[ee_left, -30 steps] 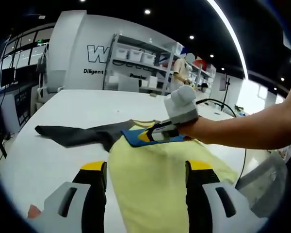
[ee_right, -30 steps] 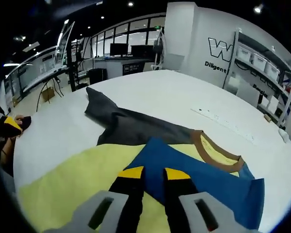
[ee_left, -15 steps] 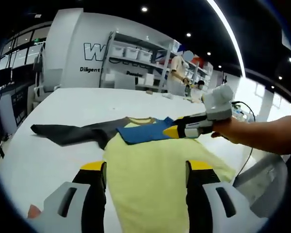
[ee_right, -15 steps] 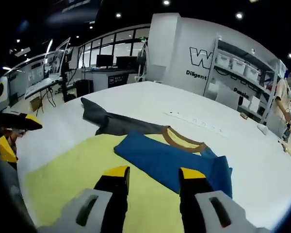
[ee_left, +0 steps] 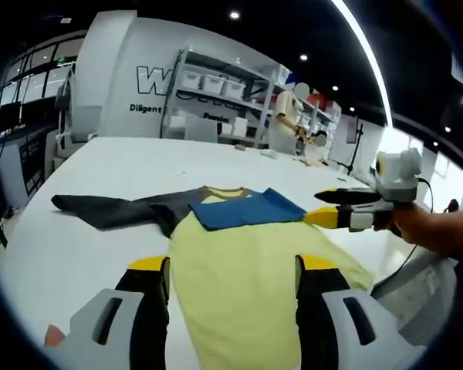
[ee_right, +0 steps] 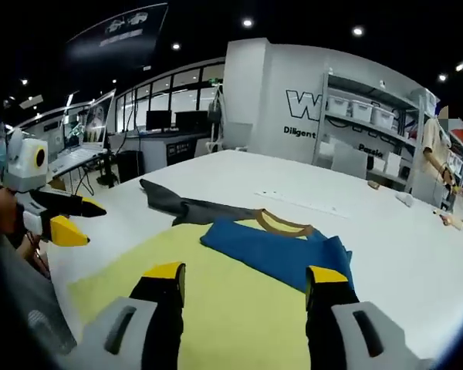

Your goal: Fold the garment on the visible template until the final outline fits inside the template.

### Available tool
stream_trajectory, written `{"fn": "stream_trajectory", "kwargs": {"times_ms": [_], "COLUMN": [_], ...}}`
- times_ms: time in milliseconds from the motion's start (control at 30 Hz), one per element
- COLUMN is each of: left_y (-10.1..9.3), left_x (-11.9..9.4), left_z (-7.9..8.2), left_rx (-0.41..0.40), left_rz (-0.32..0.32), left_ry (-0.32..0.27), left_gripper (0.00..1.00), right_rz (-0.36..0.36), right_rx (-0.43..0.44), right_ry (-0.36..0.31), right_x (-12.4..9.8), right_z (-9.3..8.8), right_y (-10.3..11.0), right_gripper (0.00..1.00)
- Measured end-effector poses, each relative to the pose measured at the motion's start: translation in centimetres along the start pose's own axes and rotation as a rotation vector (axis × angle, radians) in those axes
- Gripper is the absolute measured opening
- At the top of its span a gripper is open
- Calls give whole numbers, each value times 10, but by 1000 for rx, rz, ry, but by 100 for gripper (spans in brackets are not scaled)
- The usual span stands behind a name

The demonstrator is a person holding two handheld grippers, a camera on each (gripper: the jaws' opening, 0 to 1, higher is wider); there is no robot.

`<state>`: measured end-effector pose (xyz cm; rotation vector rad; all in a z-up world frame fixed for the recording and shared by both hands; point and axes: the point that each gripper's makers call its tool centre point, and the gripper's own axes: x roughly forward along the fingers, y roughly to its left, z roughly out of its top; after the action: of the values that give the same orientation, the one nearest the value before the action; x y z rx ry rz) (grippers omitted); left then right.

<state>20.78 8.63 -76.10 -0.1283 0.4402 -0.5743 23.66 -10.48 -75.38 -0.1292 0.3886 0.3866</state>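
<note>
The garment lies flat on the white table [ee_left: 100,166], its yellow body [ee_left: 247,262] nearest to me. A blue sleeve [ee_left: 247,210] is folded across the chest, below the brown collar [ee_right: 282,223]. The dark grey sleeve [ee_left: 116,212] stretches out to the left. My left gripper [ee_left: 233,270] is open over the yellow hem, holding nothing. From the right, my right gripper [ee_left: 324,208] comes in clear of the cloth. In the right gripper view it [ee_right: 245,274] is wide open above the yellow body [ee_right: 216,308], and the left gripper [ee_right: 81,222] hovers at the left.
Shelves with white bins [ee_left: 216,85] and a person [ee_left: 285,116] stand behind the table. Desks with monitors [ee_right: 162,123] are at the far left of the right gripper view. A thin strip [ee_right: 293,202] lies on the table beyond the collar. The table's near edge runs by the hem.
The right gripper opened, let go of the blue sleeve and drew back to the right. The sleeve now lies folded across the yellow body. The left gripper stayed open in place.
</note>
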Motion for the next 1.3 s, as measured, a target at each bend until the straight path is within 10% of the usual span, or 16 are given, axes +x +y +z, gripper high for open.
{"fn": "stream_trajectory", "kwargs": {"times_ms": [667,1300], "left_y": [210,287], "left_x": [24,49], "left_z": [26,37], "left_rx": [122,124], "left_rz": [305,417], "left_ry": [88,126], "left_gripper": [54,48], "right_rz": [-24,-43], "right_rx": [8,-20], "right_ry": [22,56], "right_x": [-6,-5], "right_z": [-15,-25], "right_y": [-10,-17], "right_gripper": [59,56]}}
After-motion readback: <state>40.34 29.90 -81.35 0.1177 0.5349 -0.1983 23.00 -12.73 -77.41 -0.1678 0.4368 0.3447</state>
